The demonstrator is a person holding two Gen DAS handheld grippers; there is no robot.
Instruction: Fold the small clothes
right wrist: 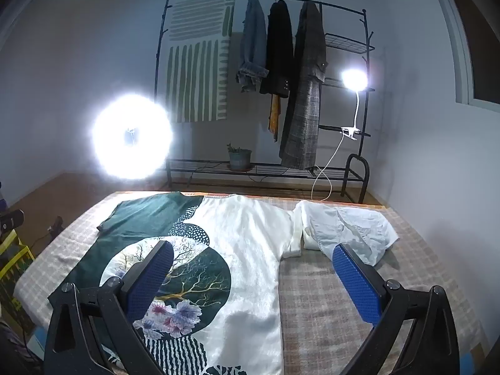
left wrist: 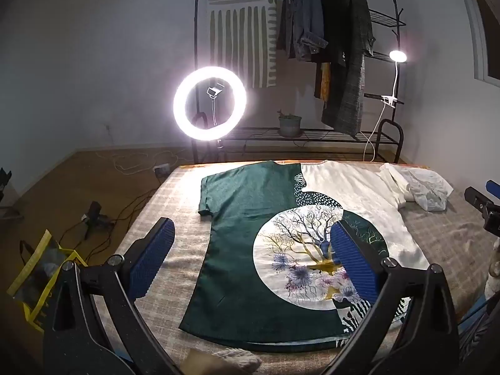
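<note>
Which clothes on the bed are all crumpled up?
The small pale garment at the bed's far right corner is crumpled. The big green-and-white tree-print shirt beside it lies spread flat.

A lit ring light (left wrist: 209,103) glows left of centre; a clothes rack (left wrist: 387,47) with hanging coats (left wrist: 347,62) fills the upper right, a potted plant (left wrist: 290,124) on its bottom shelf.
</note>
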